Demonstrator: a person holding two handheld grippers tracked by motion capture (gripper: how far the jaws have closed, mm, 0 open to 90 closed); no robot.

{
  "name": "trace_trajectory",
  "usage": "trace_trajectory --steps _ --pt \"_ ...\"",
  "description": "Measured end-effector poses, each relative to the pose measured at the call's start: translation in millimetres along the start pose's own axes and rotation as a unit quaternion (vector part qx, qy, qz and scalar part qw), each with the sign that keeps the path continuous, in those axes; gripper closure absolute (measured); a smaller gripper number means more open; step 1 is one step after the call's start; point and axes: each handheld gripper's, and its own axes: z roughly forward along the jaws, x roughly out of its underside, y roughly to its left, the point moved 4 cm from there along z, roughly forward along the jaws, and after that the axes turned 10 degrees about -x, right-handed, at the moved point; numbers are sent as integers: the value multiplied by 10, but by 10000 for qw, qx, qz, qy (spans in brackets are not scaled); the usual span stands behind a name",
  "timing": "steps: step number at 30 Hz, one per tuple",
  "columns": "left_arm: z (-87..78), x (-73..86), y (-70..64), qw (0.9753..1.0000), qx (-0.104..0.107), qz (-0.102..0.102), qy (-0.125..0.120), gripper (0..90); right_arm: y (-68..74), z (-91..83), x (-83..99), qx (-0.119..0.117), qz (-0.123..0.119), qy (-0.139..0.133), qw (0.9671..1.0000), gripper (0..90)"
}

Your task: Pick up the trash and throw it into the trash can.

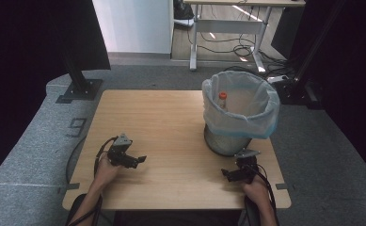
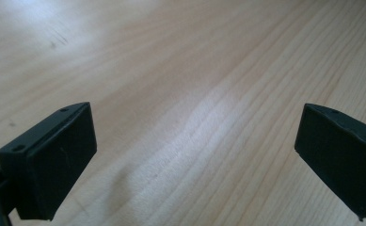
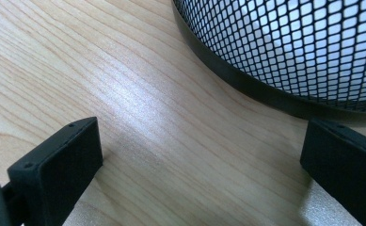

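- Black wire-mesh waste basket lined with a pale blue plastic bag (image 1: 227,139): standing upright at about 2 o'clock on the light wooden table (image 1: 171,122), near the right edge, with the bag folded out over its rim.
- Nearest, at about 7 o'clock on the table: left gripper (image 1: 141,160), jaws spread wide and released, holding nothing, tips pointing toward 3 o'clock. Seen in the left gripper view (image 2: 194,150) over bare wood grain, low above the surface.
- At about 5 o'clock: right gripper (image 1: 224,173), likewise released and empty, tips pointing toward 9 o'clock. Shown in the right gripper view (image 3: 202,160) with the mesh wall (image 3: 303,47) of the basket just beside the far jaw.
- Farther on, inside the liner: small clear bottle with an orange cap (image 1: 222,100), upright against the inner wall on the 9 o'clock side.
- Judged step: disposal apparently finished, both claws resting apart and clear of the basket.
- Judged next move: nothing loose left on the tabletop to pick up, so probably a hold in place or a withdrawal toward 6 o'clock; if the basket itself needs shifting, a careful approach from the right gripper, avoiding a snag on the loose bag.
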Motion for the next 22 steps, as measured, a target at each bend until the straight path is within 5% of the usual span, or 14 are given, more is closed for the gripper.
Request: trace_trajectory --steps 9,13,22 --pt "164 88 -111 9989 121 187 410 0 0 0 0 -1 -2 0 10000 0" --pt "201 92 -161 9972 7 412 627 0 0 0 0 -1 -1 -1 10000 0" --pt "209 86 -177 9973 -12 363 637 0 0 0 2 6 -1 -7 10000 0"
